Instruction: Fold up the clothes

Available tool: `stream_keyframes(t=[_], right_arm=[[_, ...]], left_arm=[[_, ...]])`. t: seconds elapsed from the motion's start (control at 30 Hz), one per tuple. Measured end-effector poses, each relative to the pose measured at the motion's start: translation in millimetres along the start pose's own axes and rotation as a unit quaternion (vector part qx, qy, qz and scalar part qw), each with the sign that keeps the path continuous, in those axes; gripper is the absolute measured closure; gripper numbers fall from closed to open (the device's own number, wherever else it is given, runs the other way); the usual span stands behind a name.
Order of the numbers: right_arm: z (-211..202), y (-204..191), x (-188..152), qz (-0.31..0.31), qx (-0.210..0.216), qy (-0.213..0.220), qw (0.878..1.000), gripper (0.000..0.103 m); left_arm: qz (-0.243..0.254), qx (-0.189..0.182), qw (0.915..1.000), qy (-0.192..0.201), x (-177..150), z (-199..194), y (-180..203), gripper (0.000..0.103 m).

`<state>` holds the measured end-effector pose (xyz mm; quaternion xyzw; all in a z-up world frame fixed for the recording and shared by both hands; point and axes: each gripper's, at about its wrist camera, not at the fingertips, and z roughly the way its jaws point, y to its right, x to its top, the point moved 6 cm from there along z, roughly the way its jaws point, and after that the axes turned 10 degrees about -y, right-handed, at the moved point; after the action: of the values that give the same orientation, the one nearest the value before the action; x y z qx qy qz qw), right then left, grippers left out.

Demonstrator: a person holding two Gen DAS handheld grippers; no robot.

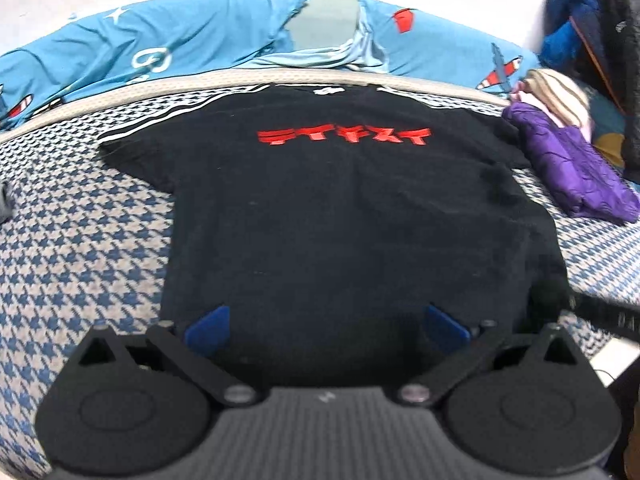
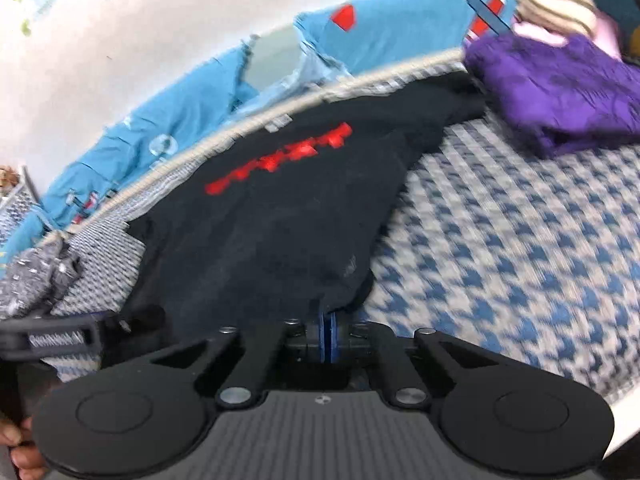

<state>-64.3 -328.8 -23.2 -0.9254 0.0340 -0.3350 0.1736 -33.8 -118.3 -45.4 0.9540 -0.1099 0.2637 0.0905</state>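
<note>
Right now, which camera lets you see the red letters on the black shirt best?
The left wrist view. There the red letters sit sharp and face-on across the flat black shirt, with the open left gripper below. In the right wrist view the red letters look slanted and blurry, while the right gripper pinches the shirt's edge.

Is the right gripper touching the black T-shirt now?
Touching. The right wrist view shows the right gripper with jaws closed on the hem of the black T-shirt.

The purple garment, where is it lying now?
The purple garment lies folded on the houndstooth cover, at the right of the left wrist view, beside the black T-shirt's right sleeve and in front of a striped beige item.
</note>
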Motion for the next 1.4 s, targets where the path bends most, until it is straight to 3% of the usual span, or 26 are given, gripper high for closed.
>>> stream_keyframes(t=[0.23,0.53,0.8,0.9,1.03,1.13,1.27,1.4], right_arm=[[-3.5,-40.1,46.5,-0.076,0.038,0.031,0.996,0.098],[44.5,-83.1,84.9,-0.153,0.067,-0.001,0.986,0.098],[100.6,-98.9,97.5,-0.172,0.073,-0.052,0.981,0.097],[107.6,-99.4,99.7,-0.167,0.077,-0.064,0.981,0.091],[90.7,-96.0,109.6,-0.16,0.107,-0.041,0.981,0.077],[67.6,-81.0,120.3,-0.147,0.12,-0.007,0.982,0.076],[40.5,-50.4,131.0,-0.117,0.105,0.024,0.987,0.075],[34.9,-15.6,127.7,-0.091,0.075,0.011,0.993,0.074]], left_arm=[[0.016,-0.037,0.9991,0.013,1.4,-11.6,7.0,0.0],[0.002,-0.081,0.9964,0.025,7.8,-14.2,6.9,0.0],[-0.05,-0.036,0.9981,0.01,20.3,17.6,-7.2,0.0],[-0.083,-0.002,0.9965,-0.005,22.5,31.8,-20.1,0.0],[-0.118,0.021,0.9927,-0.007,24.0,40.0,-36.3,0.0],[-0.127,0.032,0.9914,-0.005,24.0,40.9,-41.0,0.0],[-0.139,0.038,0.9896,-0.004,25.6,43.2,-43.6,0.0],[-0.151,0.039,0.9878,-0.003,27.0,43.6,-44.7,0.0]])
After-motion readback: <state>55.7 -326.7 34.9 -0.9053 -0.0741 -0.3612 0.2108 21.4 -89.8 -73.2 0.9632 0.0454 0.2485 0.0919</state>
